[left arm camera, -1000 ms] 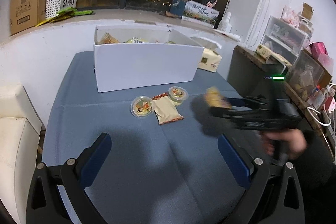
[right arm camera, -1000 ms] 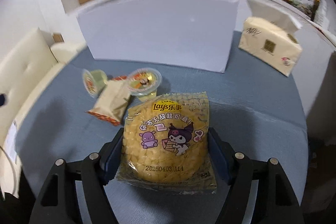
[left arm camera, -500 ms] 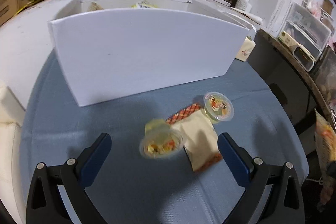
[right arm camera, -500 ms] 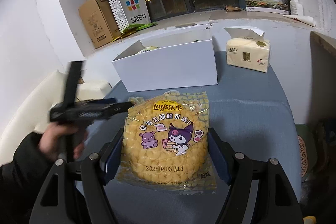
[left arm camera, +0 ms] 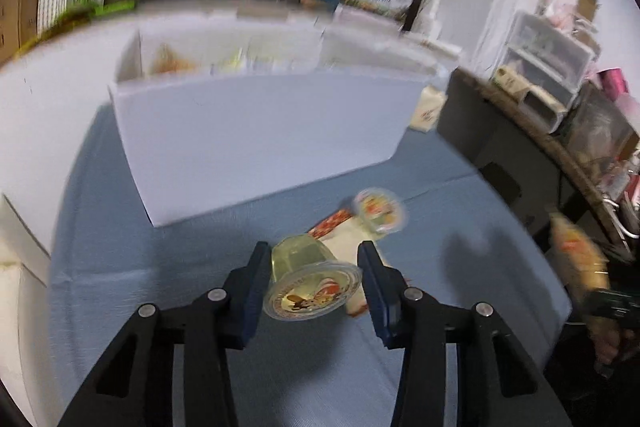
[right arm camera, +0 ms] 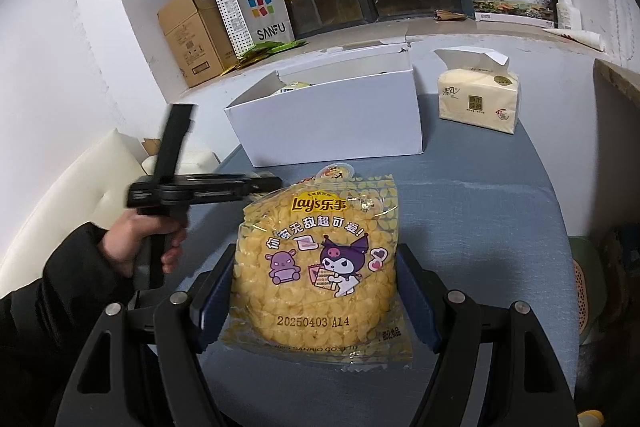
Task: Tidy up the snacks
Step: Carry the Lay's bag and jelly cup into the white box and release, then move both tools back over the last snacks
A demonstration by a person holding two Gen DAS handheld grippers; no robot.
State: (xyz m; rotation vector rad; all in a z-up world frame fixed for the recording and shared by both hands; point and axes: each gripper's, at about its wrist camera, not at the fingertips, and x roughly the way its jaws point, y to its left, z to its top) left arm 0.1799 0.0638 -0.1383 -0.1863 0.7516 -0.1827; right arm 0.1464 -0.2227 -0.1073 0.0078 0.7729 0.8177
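Gripped with the left tool [left arm camera: 314,251], narrowed to about half span: a cup [left arm camera: 308,279] of clear, faceted plastic, tipped on its side with its round printed foil lid toward the camera. Pressed both blue pads against the lid's rim, one at each side. Held just above the bench [left arm camera: 120,267], a blue-grey woven cloth surface with a seam across it.

Clamped in the right tool [right arm camera: 316,255], fairly wide apart: a chips bag [right arm camera: 320,267], glossy yellow film, flat and crinkled, printed with cartoon figures, caught at both side edges. Hung over the bench's near part, well short of the box.

Lay just past the cup: a flat beige packet [left arm camera: 348,233] with a red patterned end, and touching it a second round cup [left arm camera: 378,213], lid up. Blurred too much for finer detail.

Stood further back, across the bench: a box [right arm camera: 332,123] of smooth white card, rectangular, open at the top, with some snacks inside. Left bare cloth between its front wall and the packet.

Sat right of the box, apart from it: a soft yellow tissue pack [right arm camera: 476,99] with a sheet standing out.

Seen on the sill behind: a brown carton [right arm camera: 192,31] and a dotted paper bag [right arm camera: 256,11]. Crowded the right side: clear plastic drawers [left arm camera: 544,59]. Flanked the left edge: a cream cushion [right arm camera: 80,195].
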